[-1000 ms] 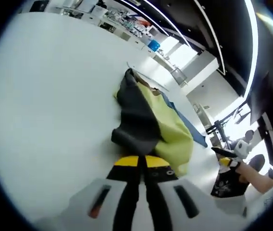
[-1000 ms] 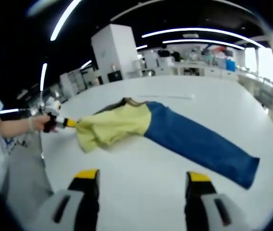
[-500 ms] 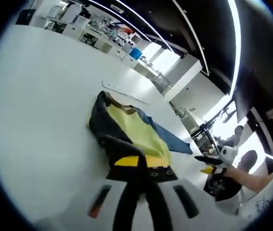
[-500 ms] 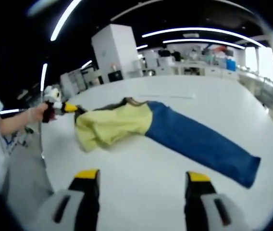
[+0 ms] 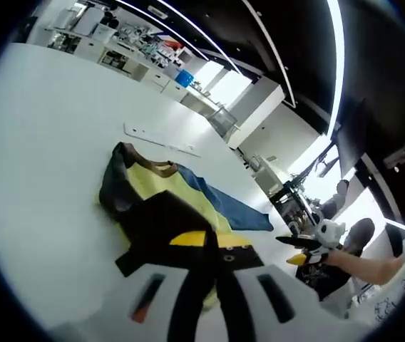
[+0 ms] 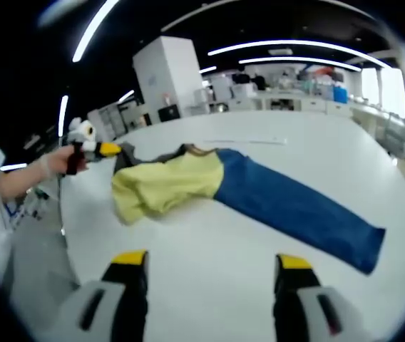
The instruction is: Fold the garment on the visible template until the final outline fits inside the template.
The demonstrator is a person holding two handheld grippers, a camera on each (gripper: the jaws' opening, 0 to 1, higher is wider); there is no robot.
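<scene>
The left gripper [image 5: 208, 246] pinches the garment's [image 6: 209, 187] dark hem; the right gripper [image 6: 208, 265] (jaws spread) faces its blue length, lying crosswise ahead.

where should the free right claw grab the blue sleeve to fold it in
Probably at the far cuff end of the blue sleeve: it lies flat and stretched out on the white table, away from the bunched yellow body. Bring the open right claw in from beyond the cuff, low along the table.

L gripper view is sitting close at the garment [image 5: 161, 206]; R gripper view is facing it from farther back (both sharing garment, table [image 6: 217, 249]).
</scene>
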